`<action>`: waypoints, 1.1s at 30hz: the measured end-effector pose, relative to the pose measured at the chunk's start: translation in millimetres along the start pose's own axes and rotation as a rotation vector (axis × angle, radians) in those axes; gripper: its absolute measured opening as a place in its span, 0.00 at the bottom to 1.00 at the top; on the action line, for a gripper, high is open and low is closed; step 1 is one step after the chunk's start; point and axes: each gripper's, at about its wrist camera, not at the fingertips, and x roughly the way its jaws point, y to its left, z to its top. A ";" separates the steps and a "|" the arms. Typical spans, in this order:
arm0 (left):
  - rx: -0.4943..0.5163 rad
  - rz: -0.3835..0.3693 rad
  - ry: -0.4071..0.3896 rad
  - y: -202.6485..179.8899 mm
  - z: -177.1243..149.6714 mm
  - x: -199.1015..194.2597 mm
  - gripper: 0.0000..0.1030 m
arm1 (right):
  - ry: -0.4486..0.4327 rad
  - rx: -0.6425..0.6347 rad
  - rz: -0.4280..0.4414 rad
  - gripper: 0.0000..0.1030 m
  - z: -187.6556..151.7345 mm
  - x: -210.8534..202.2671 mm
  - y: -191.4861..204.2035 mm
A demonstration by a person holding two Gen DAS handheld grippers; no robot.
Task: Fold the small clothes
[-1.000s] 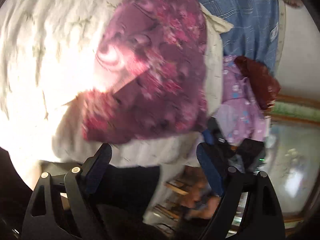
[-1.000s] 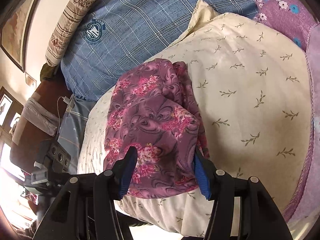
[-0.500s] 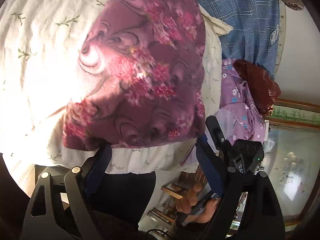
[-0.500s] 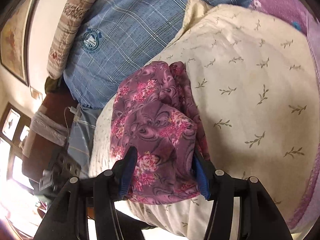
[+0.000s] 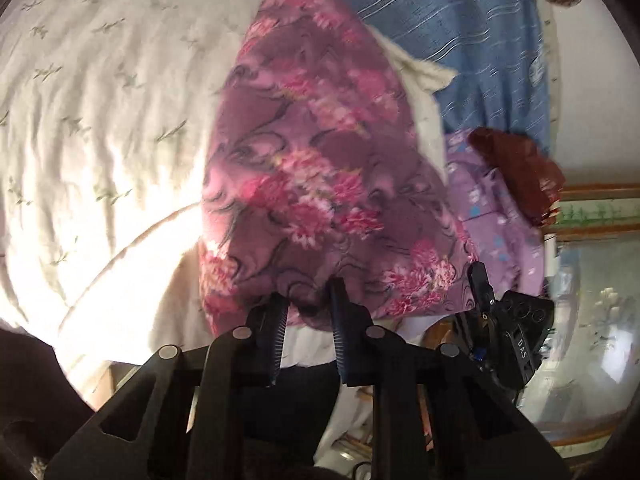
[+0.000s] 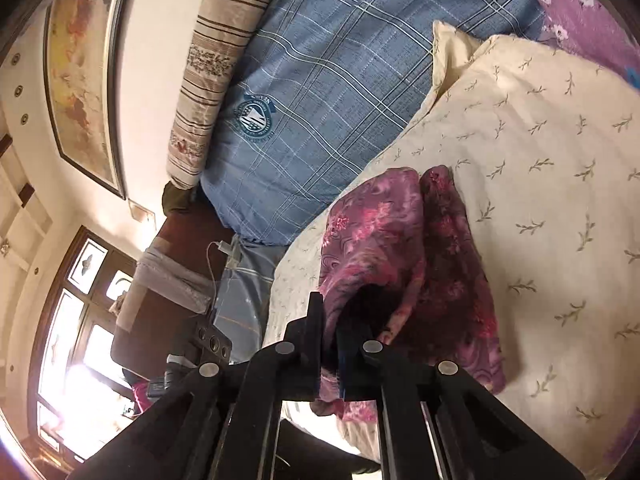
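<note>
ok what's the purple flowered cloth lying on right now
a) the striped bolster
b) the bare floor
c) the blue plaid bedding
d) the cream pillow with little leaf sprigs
d: the purple flowered cloth lies on the cream pillow, with both sets of jaws pinching its near edge.

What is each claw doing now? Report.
Left claw: just closed, shut on the floral cloth.
Right claw: just closed, shut on the same cloth.

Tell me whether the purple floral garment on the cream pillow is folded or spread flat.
Folded, loosely. The right wrist view shows the purple floral garment doubled over, a crease between two layers, its near edge bunched.
</note>
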 end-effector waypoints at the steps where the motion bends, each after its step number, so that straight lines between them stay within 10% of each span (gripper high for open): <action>1: 0.011 0.040 0.018 5.0 -3.8 8.9 0.18 | 0.018 -0.009 -0.036 0.04 -4.8 0.9 -4.9; 5: -0.028 0.078 0.121 25.9 -7.8 41.0 0.19 | 0.157 -0.034 -0.310 0.04 -33.5 29.2 -45.6; 9: 0.134 0.047 0.142 8.0 -11.8 23.0 0.20 | 0.144 -0.070 -0.305 0.09 -30.5 26.2 -37.9; 15: 0.229 0.003 -0.016 -7.0 17.1 -23.0 0.56 | -0.001 -0.144 -0.279 0.38 21.1 10.7 -4.7; 21: 0.059 0.072 -0.058 21.3 79.7 -1.4 0.60 | 0.148 -0.091 -0.331 0.38 42.3 89.6 -29.5; 25: 0.076 0.068 -0.043 15.8 74.8 17.1 0.60 | 0.131 -0.193 -0.284 0.11 34.7 94.8 -14.6; 33: 0.110 0.060 -0.016 7.8 71.8 28.2 0.60 | 0.135 -0.101 -0.342 0.19 35.1 84.7 -51.4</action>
